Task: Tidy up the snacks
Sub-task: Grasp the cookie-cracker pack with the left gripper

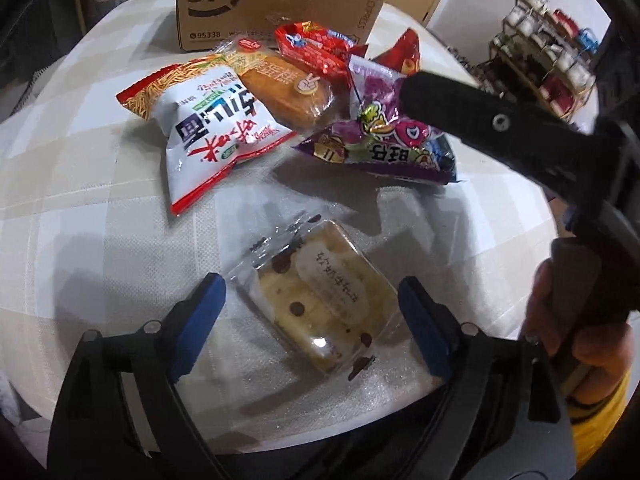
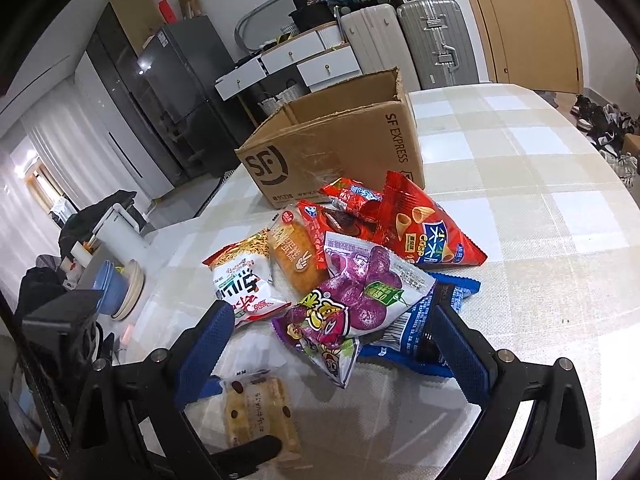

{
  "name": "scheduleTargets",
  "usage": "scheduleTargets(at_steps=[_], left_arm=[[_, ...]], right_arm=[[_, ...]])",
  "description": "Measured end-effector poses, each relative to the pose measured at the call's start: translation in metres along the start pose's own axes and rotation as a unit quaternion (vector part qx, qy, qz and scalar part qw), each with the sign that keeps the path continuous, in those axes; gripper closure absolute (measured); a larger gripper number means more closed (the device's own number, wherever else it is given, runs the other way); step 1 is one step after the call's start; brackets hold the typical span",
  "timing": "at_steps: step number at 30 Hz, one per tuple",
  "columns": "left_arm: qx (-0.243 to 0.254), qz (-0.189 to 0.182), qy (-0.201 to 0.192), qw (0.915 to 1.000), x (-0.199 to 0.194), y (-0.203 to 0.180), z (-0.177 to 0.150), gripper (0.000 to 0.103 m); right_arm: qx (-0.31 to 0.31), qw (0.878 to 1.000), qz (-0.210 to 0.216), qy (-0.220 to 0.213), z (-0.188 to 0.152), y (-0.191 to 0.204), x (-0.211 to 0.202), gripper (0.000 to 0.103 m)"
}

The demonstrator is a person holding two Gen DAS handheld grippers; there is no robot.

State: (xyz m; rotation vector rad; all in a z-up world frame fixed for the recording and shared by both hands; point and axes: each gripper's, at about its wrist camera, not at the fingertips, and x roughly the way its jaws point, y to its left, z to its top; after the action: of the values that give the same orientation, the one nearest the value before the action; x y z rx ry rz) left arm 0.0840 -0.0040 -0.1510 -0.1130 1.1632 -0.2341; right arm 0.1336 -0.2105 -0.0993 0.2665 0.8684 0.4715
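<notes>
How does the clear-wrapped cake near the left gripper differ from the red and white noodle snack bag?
The clear-wrapped cake has a transparent wrapper showing a yellow block with brown dots; the noodle snack bag is opaque, printed red and white. The cake lies alone between the open left gripper fingers; the bag lies against the snack pile. The cake looks flat and boxy, the bag puffed. Both rest on the checked tablecloth.

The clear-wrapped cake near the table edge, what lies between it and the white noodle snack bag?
Only bare checked tablecloth separates the cake from the noodle bag, clearest in the left wrist view.
</notes>
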Motion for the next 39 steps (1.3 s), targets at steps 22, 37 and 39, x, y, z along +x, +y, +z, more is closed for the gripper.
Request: scheduleTargets(at_steps=[22, 37, 39], left_arm=[[0.047, 0.02, -0.033, 0.9981, -0.012, -0.02, -0.008, 0.039], [0.008, 0.012, -0.088, 0.9961, -0.056, 0.027, -0.001, 0.039], [-0.001, 0.008, -0.094, 0.9956, -0.062, 0.036, 0.002, 0.039]], right_arm=[[0.028, 1.0, 0.008, -0.004, -0.005, -0.019, -0.008, 0.004], [0.027, 0.999, 0.033, 0.023, 0.002, -0.009, 0.008, 0.011], [0.029, 0.999, 0.034, 0.029, 0.006, -0.008, 0.012, 0.014]])
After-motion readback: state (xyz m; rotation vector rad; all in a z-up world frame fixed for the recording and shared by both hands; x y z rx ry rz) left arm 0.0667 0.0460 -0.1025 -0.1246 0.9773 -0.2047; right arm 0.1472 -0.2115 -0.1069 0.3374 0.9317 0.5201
